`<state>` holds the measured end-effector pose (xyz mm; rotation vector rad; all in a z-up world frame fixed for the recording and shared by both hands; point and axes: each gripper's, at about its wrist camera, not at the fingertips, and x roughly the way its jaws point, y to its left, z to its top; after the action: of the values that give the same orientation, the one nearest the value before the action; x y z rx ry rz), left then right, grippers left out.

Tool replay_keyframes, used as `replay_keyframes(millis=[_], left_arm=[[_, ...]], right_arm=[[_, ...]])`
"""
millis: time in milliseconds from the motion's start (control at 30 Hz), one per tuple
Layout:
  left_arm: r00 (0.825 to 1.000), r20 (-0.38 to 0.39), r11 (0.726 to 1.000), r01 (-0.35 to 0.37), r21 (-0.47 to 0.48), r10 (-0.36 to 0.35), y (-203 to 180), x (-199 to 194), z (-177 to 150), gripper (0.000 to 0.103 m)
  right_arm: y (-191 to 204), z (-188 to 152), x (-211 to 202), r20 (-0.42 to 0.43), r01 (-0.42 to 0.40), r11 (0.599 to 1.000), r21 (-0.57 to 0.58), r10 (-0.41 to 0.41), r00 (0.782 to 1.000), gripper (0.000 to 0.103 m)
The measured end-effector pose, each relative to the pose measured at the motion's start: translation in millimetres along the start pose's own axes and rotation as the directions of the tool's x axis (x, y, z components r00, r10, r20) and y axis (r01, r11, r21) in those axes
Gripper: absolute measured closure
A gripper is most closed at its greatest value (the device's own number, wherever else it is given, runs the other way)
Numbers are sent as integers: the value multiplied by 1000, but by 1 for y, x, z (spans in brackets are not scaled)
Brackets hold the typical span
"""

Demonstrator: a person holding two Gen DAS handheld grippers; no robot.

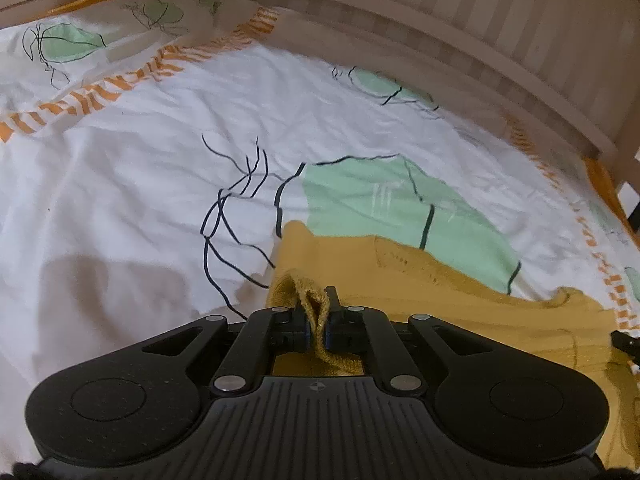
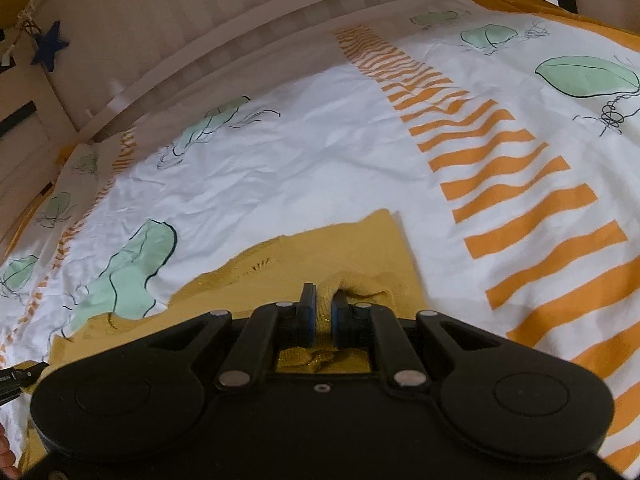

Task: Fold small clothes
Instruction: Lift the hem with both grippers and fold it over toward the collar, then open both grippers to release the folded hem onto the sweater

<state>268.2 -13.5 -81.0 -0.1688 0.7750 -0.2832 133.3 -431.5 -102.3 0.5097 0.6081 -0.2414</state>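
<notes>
A mustard-yellow knit garment lies on a white bed cover with green leaf prints and orange stripes. My left gripper is shut on a bunched edge of the garment at its left side. In the right wrist view the same garment spreads ahead, and my right gripper is shut on a raised fold of it near its right edge. The tip of the other gripper shows at the far right of the left view and at the far left of the right view.
A pale wooden slatted bed rail curves along the far side of the bed, also seen in the right wrist view. A blue star ornament hangs at the upper left. A pillow in matching print lies at the far left.
</notes>
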Motion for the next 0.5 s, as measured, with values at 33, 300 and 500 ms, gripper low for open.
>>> replay_keyframes(millis=[33,300,500], left_arm=[[1000,-5,1000,-5,-2,5,0,2,-1,94],[999,-11,998,-44,45,45,-9,11,-1,90],[999,-8,996,-47,76,48,-13,15,0,77]], right_arm=[[1,-1,1,4,4,1000,-5,-4,1000,89],[1,-5,3,35,13,1000,-2,-13,999,89],[-3,-5,4,49,-6,1000,19,5,999,86]])
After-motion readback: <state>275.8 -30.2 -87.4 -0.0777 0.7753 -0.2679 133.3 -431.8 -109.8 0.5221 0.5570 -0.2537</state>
